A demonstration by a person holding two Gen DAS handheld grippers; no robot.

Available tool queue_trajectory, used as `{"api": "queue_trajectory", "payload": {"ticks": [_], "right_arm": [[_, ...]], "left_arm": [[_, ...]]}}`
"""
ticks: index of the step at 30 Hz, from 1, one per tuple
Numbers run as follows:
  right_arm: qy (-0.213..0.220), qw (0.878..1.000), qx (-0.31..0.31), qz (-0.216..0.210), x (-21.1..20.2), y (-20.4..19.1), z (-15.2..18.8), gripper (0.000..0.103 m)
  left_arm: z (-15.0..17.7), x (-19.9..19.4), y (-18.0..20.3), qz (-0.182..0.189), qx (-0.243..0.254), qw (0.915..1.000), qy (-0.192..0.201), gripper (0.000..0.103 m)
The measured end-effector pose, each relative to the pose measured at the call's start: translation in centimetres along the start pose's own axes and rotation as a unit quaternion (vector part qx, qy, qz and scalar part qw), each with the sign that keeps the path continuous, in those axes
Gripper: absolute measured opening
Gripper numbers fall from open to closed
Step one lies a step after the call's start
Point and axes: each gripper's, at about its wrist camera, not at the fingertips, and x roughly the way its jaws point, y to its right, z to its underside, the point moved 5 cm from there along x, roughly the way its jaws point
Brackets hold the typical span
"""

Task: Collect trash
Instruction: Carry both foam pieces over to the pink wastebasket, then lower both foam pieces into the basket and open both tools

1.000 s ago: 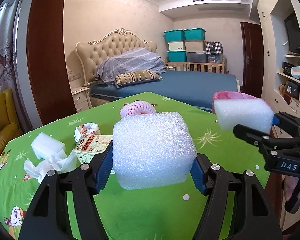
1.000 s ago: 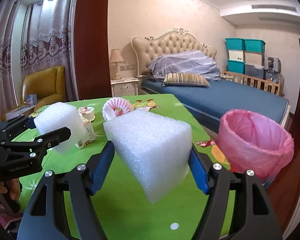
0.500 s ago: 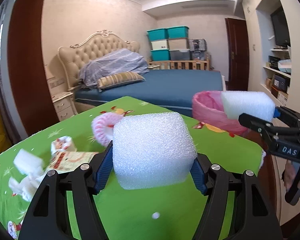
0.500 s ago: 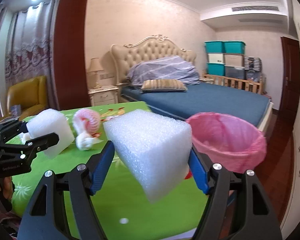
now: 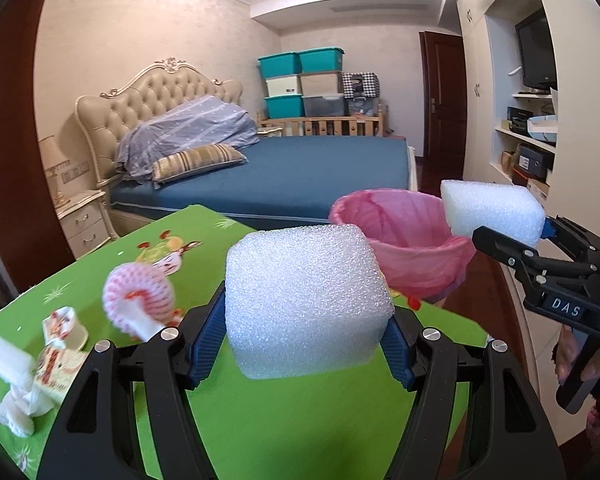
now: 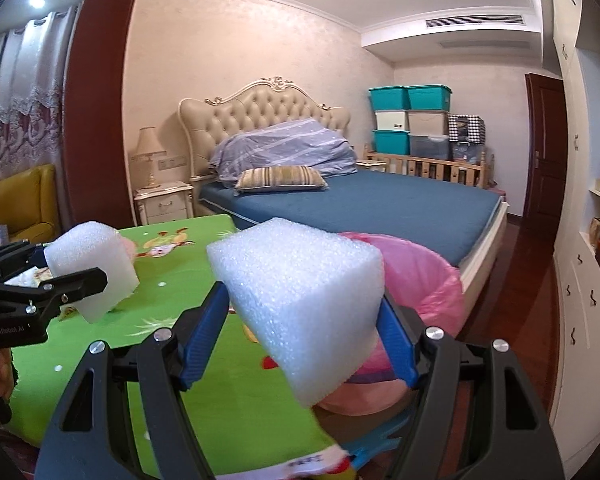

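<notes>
Left gripper (image 5: 304,344) clamps foam cube (image 5: 306,300) over table's (image 5: 300,432) far edge; right gripper (image 6: 300,336) clamps foam slab (image 6: 300,308) beside pink-lined bin (image 6: 432,284). Foam likely featherlight, squashy; flat opposite faces grip best.

- "DAS" in white letters on a small black plate on the right hand-held gripper (image 5: 512,236), seen from the left wrist.
- "Genrobot.AI" in small pale print on the left hand-held gripper (image 6: 66,276), seen from the right wrist.
</notes>
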Motion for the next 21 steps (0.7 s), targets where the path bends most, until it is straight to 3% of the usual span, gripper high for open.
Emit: {"api": "queue_trajectory", "payload": {"ticks": [9, 21], "right_arm": [[-0.001, 0.999, -0.009, 0.035, 1.7, 3.9, -0.8, 0.07], [0.004, 0.998, 0.008, 0.061, 6.2, 10.2, -2.6, 0.07]], "left_arm": [[-4.0, 4.3, 2.3, 0.047, -0.014, 0.9987, -0.016, 0.064], [-8.5, 11.0, 5.8, 0.061, 0.004, 0.9979, -0.02, 0.065]]}}
